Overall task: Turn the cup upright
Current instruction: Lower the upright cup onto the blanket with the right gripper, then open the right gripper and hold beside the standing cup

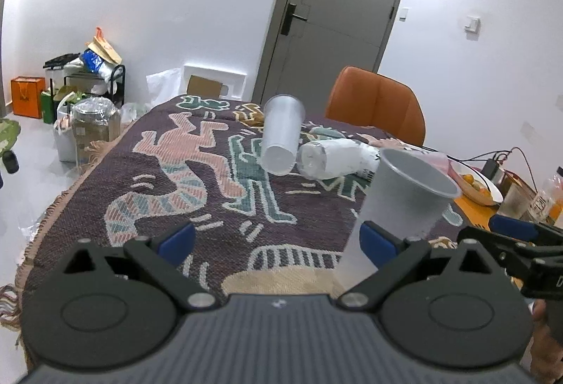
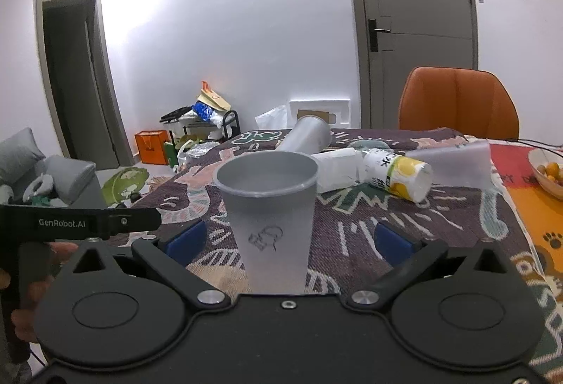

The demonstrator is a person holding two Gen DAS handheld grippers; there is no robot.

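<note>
Blue pads (image 2: 186,238) of right gripper (image 2: 288,239) spread wide around grey cup (image 2: 269,208), not squeezing. Cup standing mouth up on patterned cloth (image 2: 387,218), likely just let go. Left gripper (image 1: 278,239) wide too, holding nothing. Another cup (image 1: 283,134) lying tipped farther back.

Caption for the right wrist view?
Open right gripper flanks an upright grey cup; a second cup lies toppled behind.

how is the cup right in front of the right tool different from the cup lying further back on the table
The near cup stands upright, mouth up; the far cup lies on its side. The near cup shows a small drawing on its wall; the far cup shows none. The near cup stands alone; the far cup lies against a bottle. Both are frosted grey tapered tumblers.
</note>
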